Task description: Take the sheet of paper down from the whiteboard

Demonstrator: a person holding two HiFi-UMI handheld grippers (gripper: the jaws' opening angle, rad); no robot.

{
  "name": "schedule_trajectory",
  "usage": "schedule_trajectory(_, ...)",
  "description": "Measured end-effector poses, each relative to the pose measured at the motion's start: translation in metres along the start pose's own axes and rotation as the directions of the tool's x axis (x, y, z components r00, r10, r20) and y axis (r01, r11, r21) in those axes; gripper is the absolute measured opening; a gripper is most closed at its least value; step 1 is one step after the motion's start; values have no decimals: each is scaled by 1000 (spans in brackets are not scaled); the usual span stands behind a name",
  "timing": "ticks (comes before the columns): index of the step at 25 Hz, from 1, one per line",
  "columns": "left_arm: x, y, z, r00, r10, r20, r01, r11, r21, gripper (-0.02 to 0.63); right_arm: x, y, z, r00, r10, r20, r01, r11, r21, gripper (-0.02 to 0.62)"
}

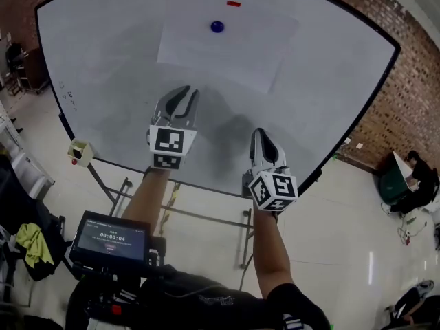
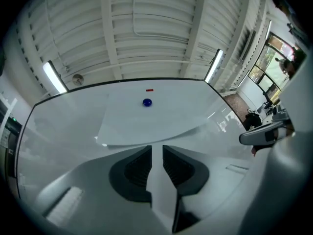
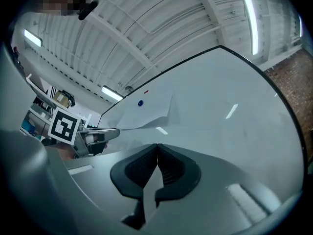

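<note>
While the sheet of paper (image 1: 223,50) is pinned high on the whiteboard (image 1: 103,74) by a blue magnet (image 1: 217,27) — a small red piece (image 1: 234,4) above it — the left gripper (image 1: 188,95) is held slightly parted and the right gripper (image 1: 260,135) closed, both empty, below the sheet.

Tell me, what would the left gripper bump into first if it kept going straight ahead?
The left gripper would probably meet the sheet of paper near its bottom edge, or the bare whiteboard just below; depth is hard to judge.
</note>
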State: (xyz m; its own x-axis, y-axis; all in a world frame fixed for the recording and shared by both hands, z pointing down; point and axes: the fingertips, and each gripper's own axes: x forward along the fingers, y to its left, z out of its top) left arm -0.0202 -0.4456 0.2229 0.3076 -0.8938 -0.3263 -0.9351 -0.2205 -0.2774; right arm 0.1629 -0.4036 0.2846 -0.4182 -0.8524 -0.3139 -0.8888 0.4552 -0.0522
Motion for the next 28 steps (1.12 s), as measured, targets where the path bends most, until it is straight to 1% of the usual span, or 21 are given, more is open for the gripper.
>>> schedule_trajectory(2,10,13,10,999,5,35,-5,1000,5,77,14,5,0,999,33,9,-34,999,31,18)
schedule_trajectory(4,19,17,30,998,-5,69,3,1000,23,107,23,8,6,998,66,24,-68,995,70,68)
schedule_trajectory(6,28,14,51,995,-23,95,18,999,46,132,26,5,17,996,82,45,-87,990,108,93)
schedule_trajectory(9,42,8,80,991,-37,128,27,997,79,143,28,0,38,991,111,81,-124,976,182,119)
schedule_trajectory(11,51,5,95,990,-50,135,38,995,91,143,30,-5,52,985,130,112,-153,961,229,141)
schedule_trajectory(13,58,2,108,988,-51,145,36,994,101,143,31,-10,65,980,139,141,-171,953,251,158)
schedule_trajectory(15,64,2,120,987,-44,155,27,994,110,143,32,-11,74,977,144,155,-180,951,250,170)
schedule_trajectory(20,69,1,142,982,-32,185,14,996,94,143,34,-3,85,977,163,140,-190,960,206,194)
schedule_trajectory(24,68,-1,148,979,-32,201,17,997,80,147,35,1,94,976,170,140,-195,962,191,204)
schedule_trajectory(28,68,-4,147,979,-31,199,16,997,80,147,39,3,98,973,187,137,-214,953,215,204)
